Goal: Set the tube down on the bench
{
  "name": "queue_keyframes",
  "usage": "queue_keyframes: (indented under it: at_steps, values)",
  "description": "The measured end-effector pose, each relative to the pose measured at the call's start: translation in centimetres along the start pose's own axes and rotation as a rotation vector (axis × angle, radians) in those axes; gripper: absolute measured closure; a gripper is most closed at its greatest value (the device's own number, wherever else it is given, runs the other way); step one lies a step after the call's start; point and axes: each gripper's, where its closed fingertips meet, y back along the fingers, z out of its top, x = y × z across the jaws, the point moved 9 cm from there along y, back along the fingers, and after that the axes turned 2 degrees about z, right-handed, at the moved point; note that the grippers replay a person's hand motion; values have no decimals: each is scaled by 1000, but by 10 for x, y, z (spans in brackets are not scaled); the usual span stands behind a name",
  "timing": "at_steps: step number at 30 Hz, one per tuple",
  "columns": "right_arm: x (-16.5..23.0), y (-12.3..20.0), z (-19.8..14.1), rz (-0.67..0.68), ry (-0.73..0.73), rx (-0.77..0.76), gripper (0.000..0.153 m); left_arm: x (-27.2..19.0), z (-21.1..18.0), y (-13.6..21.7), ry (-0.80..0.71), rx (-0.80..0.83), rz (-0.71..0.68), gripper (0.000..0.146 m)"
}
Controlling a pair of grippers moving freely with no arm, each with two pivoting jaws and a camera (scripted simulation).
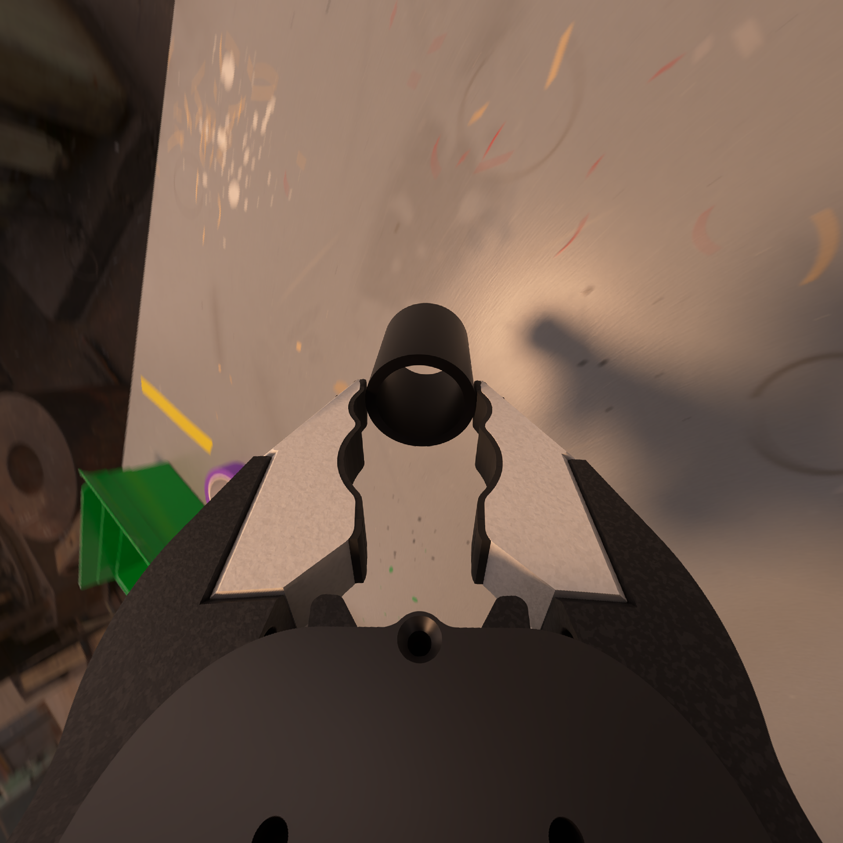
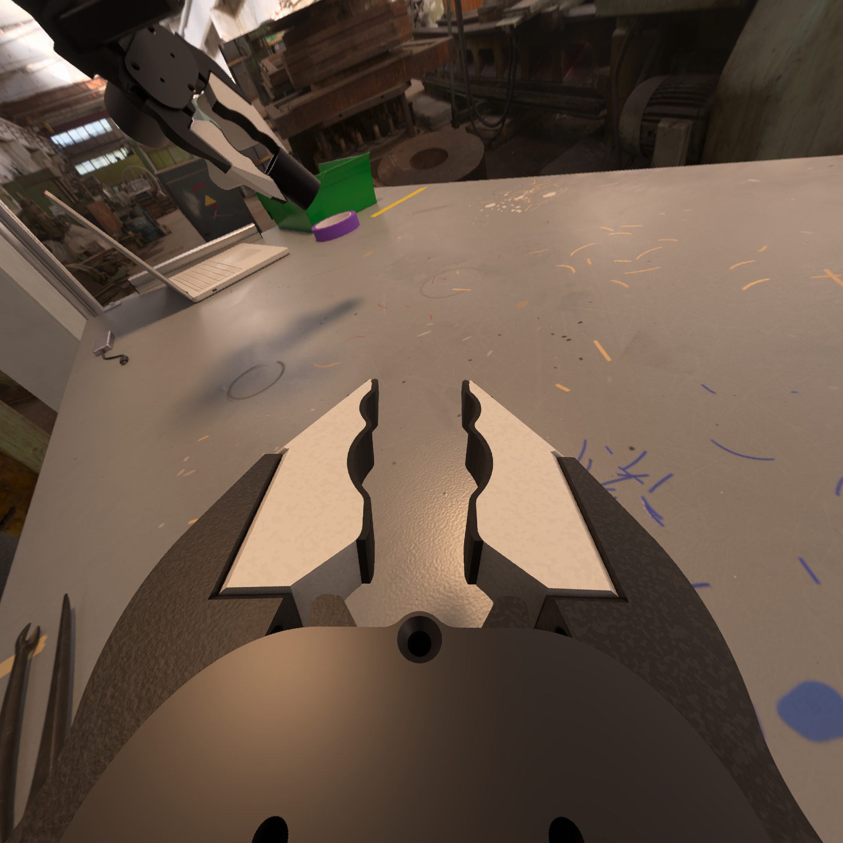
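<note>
A short black tube is clamped between the tips of my left gripper, its open end facing the camera. It hangs well above the grey bench; its shadow falls on the bench to the right. In the right wrist view the left gripper appears at the upper left, high over the bench, holding the tube tilted down to the right. My right gripper is open and empty, low over the near part of the bench.
A green bin and a purple tape roll sit at the bench's far edge; both show in the left wrist view too, bin and tape. An open white laptop is at far left, a small adapter near the left edge, dark hand tools at lower left.
</note>
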Motion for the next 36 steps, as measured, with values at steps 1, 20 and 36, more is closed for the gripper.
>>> queue_keyframes:
  at_steps: [1, 20, 36]
  values:
    - [3, 4, 0, -2, 1, -12, 116, -8, 19, 8, -35, -28, -16, 100]
    - [9, 7, -13, -15, 64, 24, 116, -85, 249, -144, -546, 40, -343, 100]
    - [-1, 2, -17, 24, -12, 39, 116, -78, 219, -100, -450, -67, -212, 74]
